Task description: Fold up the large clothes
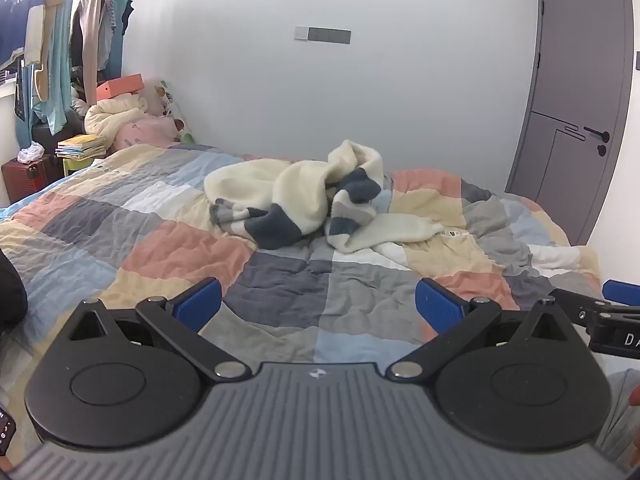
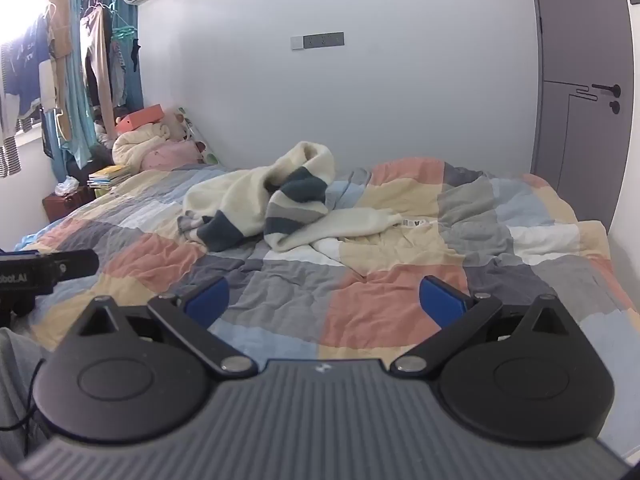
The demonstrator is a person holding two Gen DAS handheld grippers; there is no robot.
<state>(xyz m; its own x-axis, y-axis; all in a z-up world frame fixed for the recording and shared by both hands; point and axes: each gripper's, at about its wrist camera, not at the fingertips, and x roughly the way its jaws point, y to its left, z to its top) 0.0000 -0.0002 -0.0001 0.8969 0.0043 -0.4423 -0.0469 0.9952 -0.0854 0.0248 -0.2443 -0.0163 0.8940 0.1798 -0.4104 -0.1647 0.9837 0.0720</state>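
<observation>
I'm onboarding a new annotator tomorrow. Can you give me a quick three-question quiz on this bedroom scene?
1. True or false: the cream sweater already lies folded flat on the patchwork quilt.
2. Multiple choice: the left tongs and right tongs are A) both open and empty, B) both shut on the sweater, C) one open, one shut.
3. Short answer: what stands at the right edge of the room, beyond the bed?

Key
1. False; it lies in a crumpled heap.
2. A.
3. A grey door, closed.
</observation>
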